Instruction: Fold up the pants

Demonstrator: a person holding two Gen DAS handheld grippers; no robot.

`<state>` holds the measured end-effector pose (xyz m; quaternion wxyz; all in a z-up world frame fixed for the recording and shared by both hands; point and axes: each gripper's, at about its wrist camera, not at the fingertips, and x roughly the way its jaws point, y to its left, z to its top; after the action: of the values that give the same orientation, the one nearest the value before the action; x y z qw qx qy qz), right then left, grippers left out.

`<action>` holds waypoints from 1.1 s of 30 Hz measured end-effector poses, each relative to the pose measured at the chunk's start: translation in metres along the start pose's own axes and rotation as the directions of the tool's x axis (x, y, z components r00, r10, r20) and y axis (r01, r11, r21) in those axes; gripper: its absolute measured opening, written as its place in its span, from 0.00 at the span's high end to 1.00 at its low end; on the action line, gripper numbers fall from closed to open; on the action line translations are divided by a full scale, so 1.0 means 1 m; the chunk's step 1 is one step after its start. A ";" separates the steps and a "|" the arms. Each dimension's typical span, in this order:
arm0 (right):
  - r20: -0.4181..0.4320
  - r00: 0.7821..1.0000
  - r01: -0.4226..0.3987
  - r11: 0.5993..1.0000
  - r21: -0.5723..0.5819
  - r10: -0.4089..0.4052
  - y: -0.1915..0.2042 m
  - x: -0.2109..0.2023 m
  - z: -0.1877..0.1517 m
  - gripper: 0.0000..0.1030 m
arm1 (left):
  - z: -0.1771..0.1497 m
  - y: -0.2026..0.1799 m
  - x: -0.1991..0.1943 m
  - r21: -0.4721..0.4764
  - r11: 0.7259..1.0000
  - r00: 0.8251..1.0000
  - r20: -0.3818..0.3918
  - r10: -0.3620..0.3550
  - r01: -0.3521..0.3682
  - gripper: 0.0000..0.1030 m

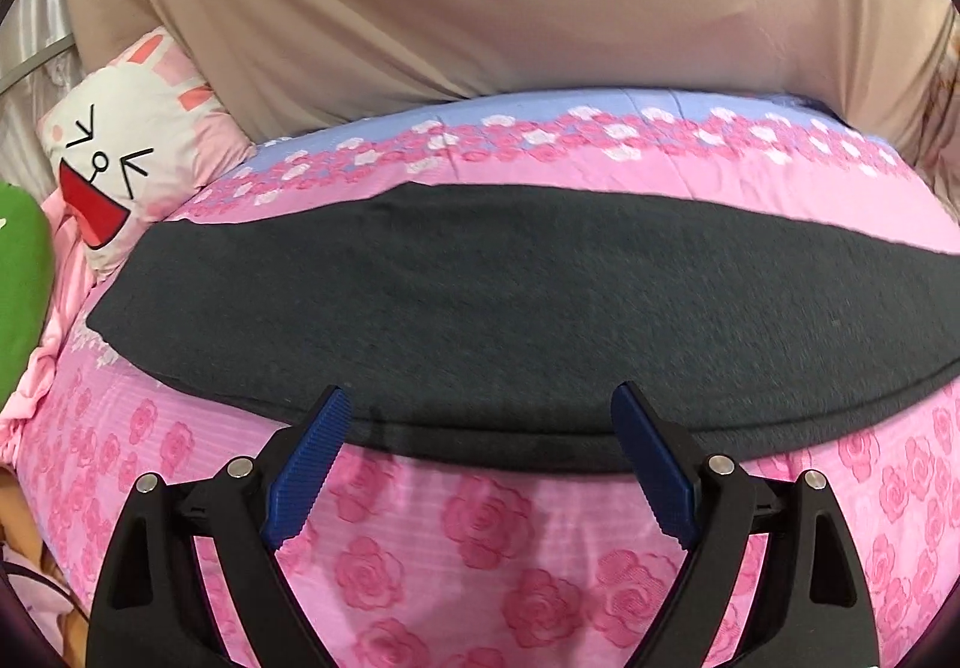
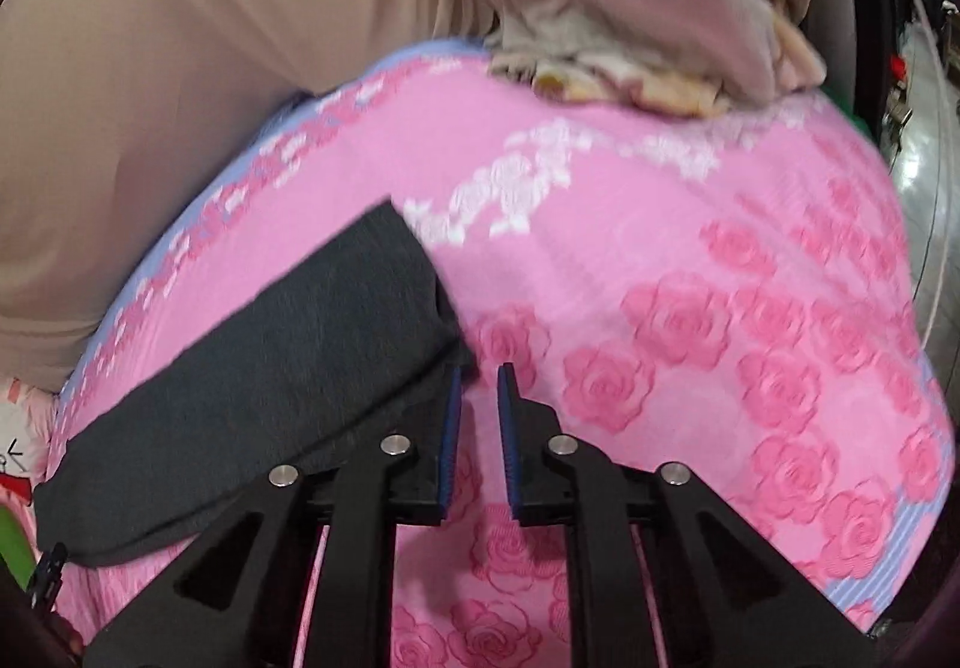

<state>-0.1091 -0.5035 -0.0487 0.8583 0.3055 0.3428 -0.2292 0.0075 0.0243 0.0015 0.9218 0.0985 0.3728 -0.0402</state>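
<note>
While flat on the pink bedspread (image 1: pixel 480 536), dark pants (image 1: pixel 480 308) (folded), left hand-held gripper (image 1: pixel 480 416) wide, right hand-held gripper (image 2: pixel 478 374) narrowly parted, both empty.

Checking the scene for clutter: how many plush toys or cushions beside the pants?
2, both at far left of the left wrist view: rabbit-face cushion beyond the pants, green plush at the frame edge. Others may be hidden.

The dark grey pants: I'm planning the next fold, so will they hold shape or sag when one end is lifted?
The dark grey pants lie flat, following the pink floral bedspread, so they probably sag when lifted. The fuzzy knit looks grippy rather than slippery. Already doubled, judging by the layered end, they likely feel slightly bulky.
</note>
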 end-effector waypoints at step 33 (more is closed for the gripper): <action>0.050 0.978 -0.206 0.968 0.142 0.201 -0.002 -0.020 -0.019 0.37 | -0.019 -0.011 0.017 -0.038 0.999 0.998 -0.064 -0.030 0.027 0.16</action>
<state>-0.1322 -0.4886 -0.0455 0.8585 0.3970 0.2766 -0.1699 0.0057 0.0177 -0.0251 0.9104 0.0774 0.4042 -0.0432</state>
